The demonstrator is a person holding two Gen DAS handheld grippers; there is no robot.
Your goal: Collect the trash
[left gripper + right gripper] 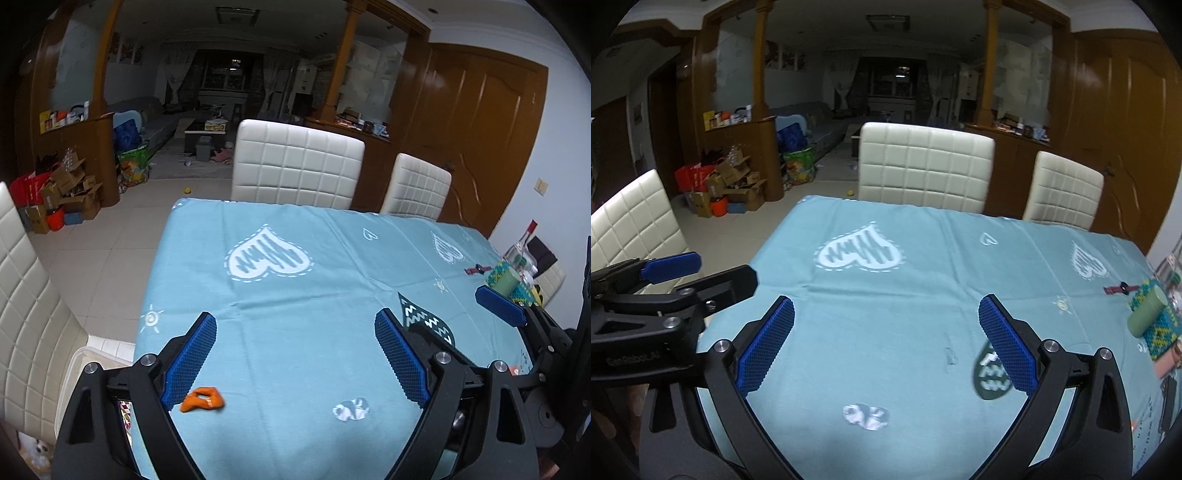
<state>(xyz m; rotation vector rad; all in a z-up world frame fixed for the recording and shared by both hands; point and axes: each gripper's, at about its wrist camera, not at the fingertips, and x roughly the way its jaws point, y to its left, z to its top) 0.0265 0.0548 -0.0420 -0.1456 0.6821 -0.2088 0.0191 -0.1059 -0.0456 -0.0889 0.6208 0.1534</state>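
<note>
while both hand-held grippers hang over the light-blue heart-print tablecloth (295, 258), a crumpled orange wrapper scrap (202, 398) lies near the table's near edge, just beside the inner face of the left gripper's (295, 354) left blue pad, seemingly not pinched. left gripper's jaws stand wide w/ nothing between them but cloth. right gripper (886, 343) likewise gapes wide and empty, angled down at bare cloth; the orange scrap doesn't show in its view. at the table's right end sit a green cylindrical cup (508, 282) on a green-and-yellow woven mat (1160, 332), a dark red wristwatch (1121, 288) and a clear glass bottle w/ red cap (521, 247). these look like belongings, not trash. two white quilted chairs (295, 162) back the far side.

judgement: the step in hand looks like the approach to the orange scrap, the only obvious trash visible. to do it well, the left gripper should shift left and drop so the scrap sits centred between the pads, not against one. come down shallow; the scrap is thin and light and may skate on cloth or get nudged off the edge. close slowly, w/out bunching the tablecloth.
</note>
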